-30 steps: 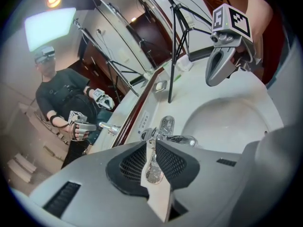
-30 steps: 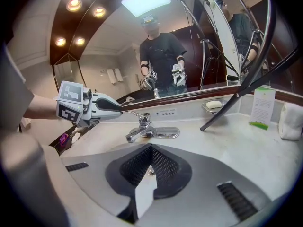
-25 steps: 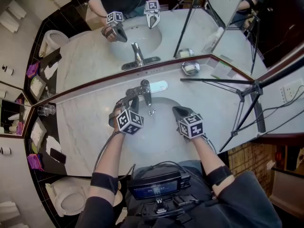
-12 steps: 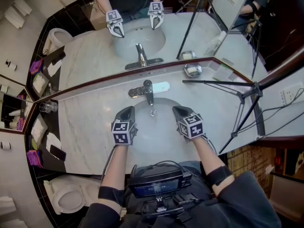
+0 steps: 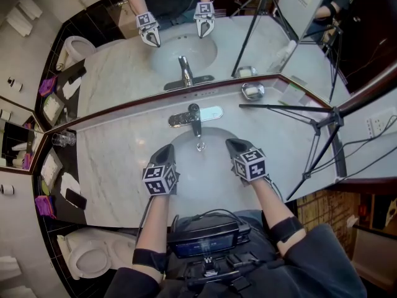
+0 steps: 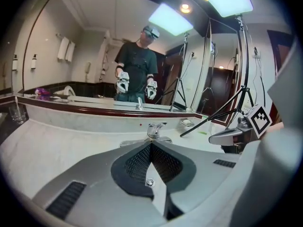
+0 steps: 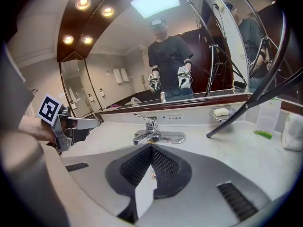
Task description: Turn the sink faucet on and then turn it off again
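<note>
Held the left gripper point(image 5: 166, 149) over the near left rim of the sink point(image 5: 200, 174), jaws pressed together on nothing. Held the right gripper point(image 5: 232, 144) over the near right rim, likewise closed and empty. Touched nothing with either; aimed both at the faucet point(image 5: 193, 118), which stood well apart at the back centre of the basin, just below the mirror point(image 5: 124, 61).

Concealed most of each hand beneath the marker cubes in the head view. Masked the spout's lower part behind the joined jaw tips in the left gripper view point(image 6: 150, 144); showed it clear above them in the right gripper view point(image 7: 151, 147). Left a small bright spot under the spout too small to name, possibly the drain fitting.

Set the faucet's flat base plate with its long axis side to side along the back rim; pointed the spout toward the person, out over the basin; angled the thin lever up and to the left in the right gripper view.

Finished the faucet in polished chrome, the oval basin in smooth white, the countertop point(image 5: 111, 160) in pale veined marble edged by dark reddish trim. Faced the jaws with black cross-hatched pads in grey shells.
</note>
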A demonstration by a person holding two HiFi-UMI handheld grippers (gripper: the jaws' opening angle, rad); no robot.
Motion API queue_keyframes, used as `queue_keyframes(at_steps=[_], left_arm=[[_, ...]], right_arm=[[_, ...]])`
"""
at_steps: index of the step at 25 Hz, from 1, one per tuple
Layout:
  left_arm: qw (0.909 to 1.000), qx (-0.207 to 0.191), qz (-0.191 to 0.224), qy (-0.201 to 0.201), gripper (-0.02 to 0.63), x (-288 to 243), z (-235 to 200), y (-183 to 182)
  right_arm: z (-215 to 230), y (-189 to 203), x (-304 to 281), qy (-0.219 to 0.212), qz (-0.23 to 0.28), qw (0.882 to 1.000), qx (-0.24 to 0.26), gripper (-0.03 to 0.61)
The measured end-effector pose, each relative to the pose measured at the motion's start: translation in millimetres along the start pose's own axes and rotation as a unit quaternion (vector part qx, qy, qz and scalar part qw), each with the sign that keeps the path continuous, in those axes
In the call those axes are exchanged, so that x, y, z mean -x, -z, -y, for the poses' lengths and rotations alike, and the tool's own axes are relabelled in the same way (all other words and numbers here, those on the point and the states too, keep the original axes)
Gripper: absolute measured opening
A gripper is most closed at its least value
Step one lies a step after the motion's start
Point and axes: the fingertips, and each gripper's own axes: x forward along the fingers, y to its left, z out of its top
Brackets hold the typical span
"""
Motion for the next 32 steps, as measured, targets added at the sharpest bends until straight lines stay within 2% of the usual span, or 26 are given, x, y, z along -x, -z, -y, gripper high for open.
queue_keyframes(at_steps=[5,8,10,12,15,20,22,23,24,27,28,29,30,32], left_arm=[[0.9997,-0.018,-0.002,-0.014,0.005,-2.2,-1.7,0.7],[0.9982,-0.057,-0.018,-0.002,0.119,-10.1,5.5,3.8],[0.9952,-0.092,-0.029,0.011,0.160,-17.2,14.6,-0.2],[0.9896,-0.136,-0.040,0.026,0.172,-26.0,26.9,-8.2],[0.9760,-0.208,-0.051,0.040,0.211,-47.2,36.1,-15.0],[0.9549,-0.281,-0.069,0.064,0.219,-82.0,49.3,-28.1],[0.9405,-0.322,-0.078,0.074,0.219,-94.4,54.4,-28.8],[0.9292,-0.352,-0.081,0.077,0.218,-100.0,57.2,-28.4],[0.9142,-0.389,-0.083,0.079,0.217,-105.1,60.3,-27.4],[0.8561,-0.502,-0.088,0.083,0.204,-117.7,68.9,-21.7],[0.8395,-0.529,-0.091,0.084,0.199,-121.4,70.6,-19.5],[0.8269,-0.548,-0.093,0.085,0.189,-124.9,71.3,-17.7],[0.8183,-0.561,-0.095,0.084,0.173,-128.0,71.5,-16.6],[0.8088,-0.574,-0.099,0.079,0.161,-132.8,70.2,-15.8]], right_arm=[[-0.5,0.8,0.6,0.000,-0.001,1.000,-0.001,0.020],[0.5,0.7,0.8,0.000,-0.001,1.000,-0.004,0.020],[1.2,1.5,1.0,0.001,-0.001,1.000,-0.005,0.020],[1.6,2.8,0.9,0.001,-0.003,1.000,-0.006,0.020],[2.6,4.0,0.7,0.003,-0.003,1.000,-0.008,0.020],[9.8,7.6,2.1,0.009,-0.006,1.000,-0.013,0.020],[13.2,9.4,2.3,0.012,-0.007,1.000,-0.016,0.020],[14.8,10.1,2.3,0.013,-0.008,1.000,-0.017,0.020],[16.2,10.7,2.3,0.014,-0.009,1.000,-0.018,0.020],[19.3,12.7,1.7,0.017,-0.011,1.000,-0.021,0.020],[19.9,13.1,1.3,0.017,-0.012,1.000,-0.022,0.020],[20.4,13.3,0.9,0.017,-0.012,1.000,-0.023,0.020],[20.9,13.5,0.8,0.017,-0.012,1.000,-0.023,0.020],[22.2,13.6,0.8,0.018,-0.012,0.999,-0.023,0.020]])
